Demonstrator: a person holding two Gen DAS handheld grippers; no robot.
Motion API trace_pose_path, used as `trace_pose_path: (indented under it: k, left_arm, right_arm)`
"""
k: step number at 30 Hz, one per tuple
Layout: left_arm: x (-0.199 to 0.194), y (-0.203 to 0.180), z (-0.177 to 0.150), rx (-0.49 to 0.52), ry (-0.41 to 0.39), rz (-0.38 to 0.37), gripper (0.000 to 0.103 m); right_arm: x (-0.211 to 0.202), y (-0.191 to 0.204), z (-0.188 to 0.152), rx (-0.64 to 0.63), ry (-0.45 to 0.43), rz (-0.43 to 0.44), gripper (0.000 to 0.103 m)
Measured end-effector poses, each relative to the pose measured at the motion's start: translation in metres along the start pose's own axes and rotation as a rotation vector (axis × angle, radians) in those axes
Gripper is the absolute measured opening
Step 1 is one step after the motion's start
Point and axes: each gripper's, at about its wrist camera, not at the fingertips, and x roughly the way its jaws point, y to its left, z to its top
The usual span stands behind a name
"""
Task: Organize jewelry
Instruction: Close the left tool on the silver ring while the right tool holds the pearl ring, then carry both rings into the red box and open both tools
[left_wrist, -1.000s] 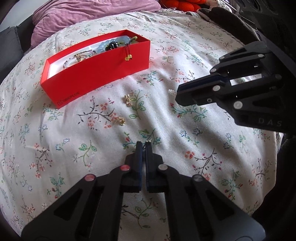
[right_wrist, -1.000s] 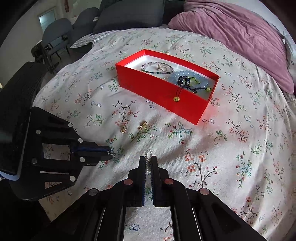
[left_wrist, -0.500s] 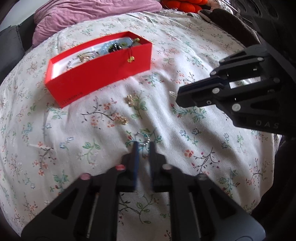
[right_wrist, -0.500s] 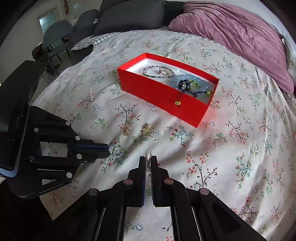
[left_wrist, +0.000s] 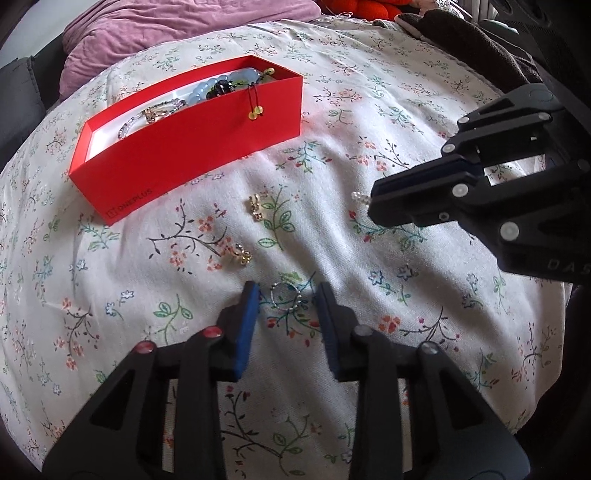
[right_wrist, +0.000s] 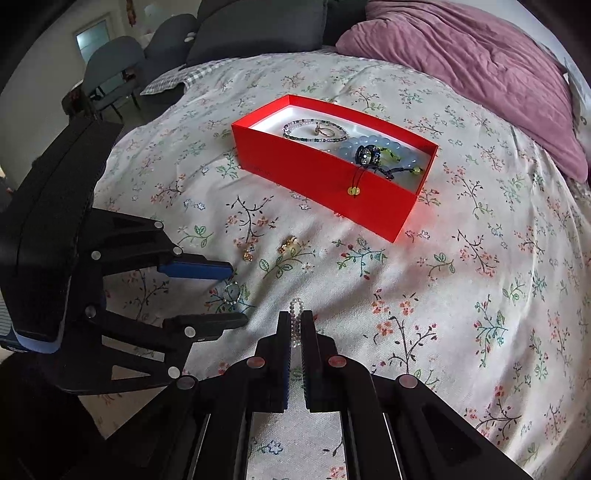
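A red box (left_wrist: 207, 147) (right_wrist: 306, 173) on the floral bedspread holds bead bracelets and a ring. My left gripper (left_wrist: 288, 291) (right_wrist: 232, 295) is open, its fingers either side of a small silver beaded ring (left_wrist: 286, 297) (right_wrist: 232, 293) lying on the bed. My right gripper (right_wrist: 294, 319) (left_wrist: 373, 206) is shut on a small pearl ring (right_wrist: 295, 314) (left_wrist: 360, 197), held just above the bed. Two gold earrings (left_wrist: 255, 207) (left_wrist: 240, 254) lie between the grippers and the box; they also show in the right wrist view (right_wrist: 288, 243) (right_wrist: 248, 254).
A purple blanket (right_wrist: 480, 74) lies at the bed's far side behind the box. Dark pillows (right_wrist: 258, 29) and a grey chair (right_wrist: 110, 70) stand beyond the bed's edge. A dark cloth (left_wrist: 461, 44) lies at the far right.
My left gripper has opened and drawn back, leaving the silver beaded ring on the bed between its fingers. The right gripper stays shut on the pearl ring, barely moved.
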Motion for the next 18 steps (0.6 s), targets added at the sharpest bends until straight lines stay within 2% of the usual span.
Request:
trace_pose_path:
  k: [6,18]
  left_arm:
    - [-0.002,0.001,0.001,0.001,0.009,-0.005,0.008]
    - [-0.016,0.009,0.0,-0.037,-0.007,-0.013,0.003]
  right_arm:
    - [0.0,0.001,0.0,-0.006,0.002,0.003,0.005]
    - [-0.001,0.001,0.003,-0.007,-0.005,0.0,0.005]
